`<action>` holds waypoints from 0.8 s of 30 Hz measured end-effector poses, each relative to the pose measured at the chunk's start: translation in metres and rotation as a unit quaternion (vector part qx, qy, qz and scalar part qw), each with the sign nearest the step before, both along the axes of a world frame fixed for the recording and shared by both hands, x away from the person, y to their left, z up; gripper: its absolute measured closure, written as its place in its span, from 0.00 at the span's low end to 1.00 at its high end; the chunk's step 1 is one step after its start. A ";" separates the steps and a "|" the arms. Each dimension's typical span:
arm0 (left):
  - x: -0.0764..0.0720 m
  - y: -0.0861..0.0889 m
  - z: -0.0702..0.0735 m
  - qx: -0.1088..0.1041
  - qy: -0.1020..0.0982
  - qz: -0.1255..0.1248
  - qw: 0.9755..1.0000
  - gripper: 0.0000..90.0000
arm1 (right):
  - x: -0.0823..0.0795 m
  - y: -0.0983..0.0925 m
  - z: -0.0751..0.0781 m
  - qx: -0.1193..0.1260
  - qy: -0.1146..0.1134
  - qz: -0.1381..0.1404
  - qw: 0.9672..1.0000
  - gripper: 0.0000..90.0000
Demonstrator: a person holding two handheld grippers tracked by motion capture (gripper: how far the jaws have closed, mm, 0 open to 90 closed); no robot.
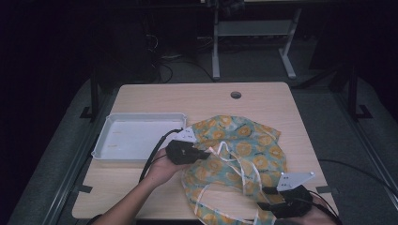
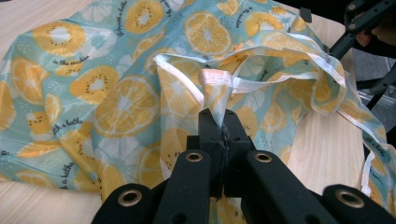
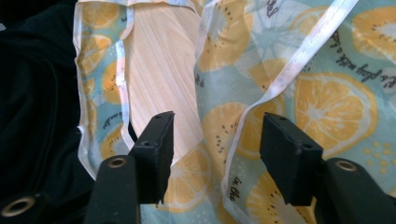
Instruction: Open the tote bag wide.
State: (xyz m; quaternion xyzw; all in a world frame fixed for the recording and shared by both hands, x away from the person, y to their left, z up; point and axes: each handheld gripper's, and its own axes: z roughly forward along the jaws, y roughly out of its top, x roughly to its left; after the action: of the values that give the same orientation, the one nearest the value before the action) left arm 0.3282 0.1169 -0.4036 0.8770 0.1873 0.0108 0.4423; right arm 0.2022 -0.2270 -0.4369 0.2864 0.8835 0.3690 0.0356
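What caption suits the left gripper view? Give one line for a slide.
Left claw pinches a gathered fold of the orange-slice print cloth, spread on the wooden table.

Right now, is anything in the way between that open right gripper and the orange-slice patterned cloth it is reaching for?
Nothing visible is. The right gripper hangs directly over the teal orange-slice patterned cloth, jaws apart, with a white-trimmed edge and some bare wooden table showing between them. The left gripper is already shut on a bunched fold of the same cloth.

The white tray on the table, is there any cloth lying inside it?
No, the white tray sits bare beside the orange-print cloth, which lies on the table.
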 end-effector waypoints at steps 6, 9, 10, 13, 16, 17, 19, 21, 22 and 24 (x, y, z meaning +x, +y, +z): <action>0.000 0.001 0.000 0.002 0.000 -0.002 1.000 0.99 | 0.006 0.006 -0.007 -0.014 0.021 0.007 1.000 0.82; -0.001 0.001 0.000 -0.001 0.000 -0.001 1.000 0.99 | 0.007 0.004 -0.005 -0.010 0.024 0.004 1.000 0.99; 0.000 0.002 0.000 -0.002 0.000 -0.003 1.000 0.99 | 0.006 0.003 -0.004 -0.003 0.024 0.000 1.000 0.99; -0.001 0.003 0.002 -0.005 0.000 -0.002 1.000 0.99 | 0.007 -0.004 0.002 0.023 0.014 -0.006 1.000 0.99; -0.002 0.004 0.005 -0.009 -0.002 -0.002 1.000 0.99 | 0.008 -0.009 0.009 0.045 0.000 -0.010 0.999 0.99; -0.002 0.005 0.007 -0.013 -0.005 0.000 1.000 0.99 | 0.009 -0.010 0.012 0.050 -0.005 -0.012 0.999 0.99; -0.001 0.007 0.011 -0.017 -0.009 0.000 1.000 0.99 | 0.012 -0.013 0.018 0.057 -0.018 -0.015 0.998 0.99; 0.001 0.009 0.016 -0.025 -0.009 0.002 1.000 0.99 | 0.016 -0.014 0.024 0.058 -0.029 -0.022 0.998 0.99; 0.002 0.010 0.017 -0.028 -0.008 0.003 1.000 0.99 | 0.018 -0.015 0.026 0.059 -0.034 -0.022 0.997 0.99; 0.004 0.012 0.020 -0.035 -0.006 0.007 0.999 0.99 | 0.021 -0.017 0.030 0.059 -0.043 -0.028 0.997 0.99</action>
State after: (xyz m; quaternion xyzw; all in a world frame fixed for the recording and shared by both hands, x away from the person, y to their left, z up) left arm 0.3320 0.1291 -0.3838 0.8595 0.1913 0.0124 0.4738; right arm 0.2233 -0.2445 -0.4067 0.2963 0.8497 0.4309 0.0672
